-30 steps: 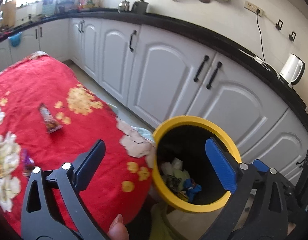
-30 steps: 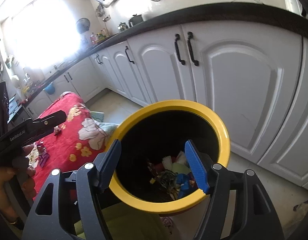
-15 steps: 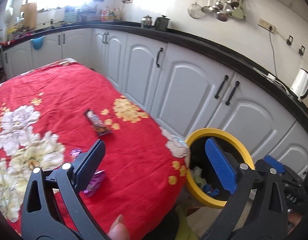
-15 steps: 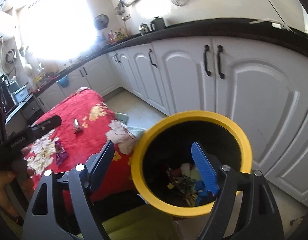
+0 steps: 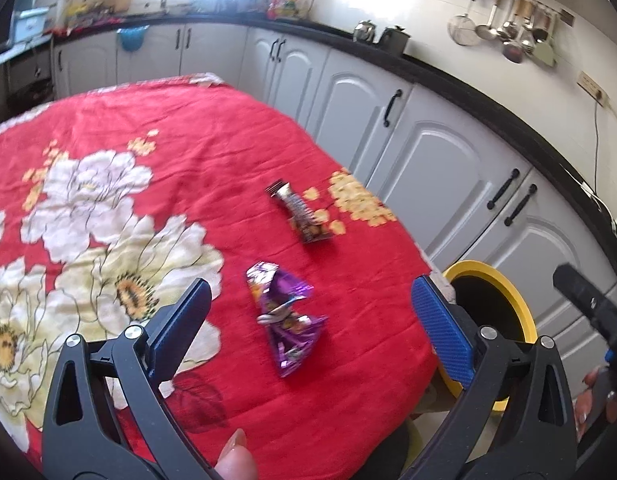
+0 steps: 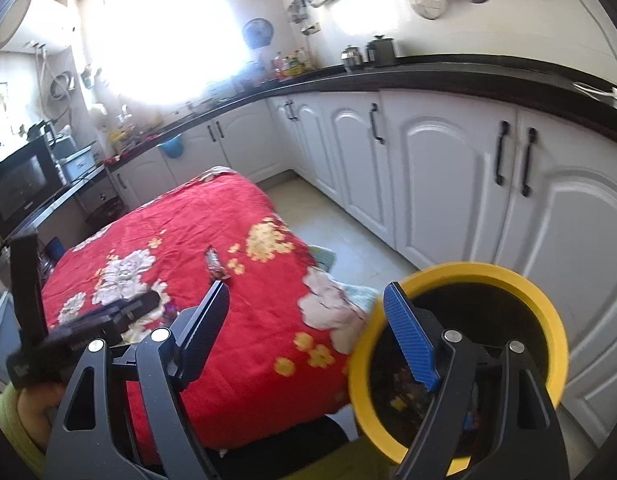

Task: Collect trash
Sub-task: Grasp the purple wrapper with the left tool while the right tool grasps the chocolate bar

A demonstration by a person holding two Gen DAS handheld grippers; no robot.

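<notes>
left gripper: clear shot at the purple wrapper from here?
Probably yes. The left gripper is open and empty, and the purple wrapper lies flat on the red tablecloth, framed between its fingers with nothing over it. The brown wrapper sits apart, farther back.

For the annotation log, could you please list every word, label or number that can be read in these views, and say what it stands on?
No text can be read for certain.
Purple wrapper: printed colours, lettering blurred.
Brown wrapper: print too small to read.
Left gripper, seen from the right wrist: pale marking on its body, blurred.
Right gripper, seen from the left wrist: small mark, unreadable.
Yellow bin: no label visible.
</notes>
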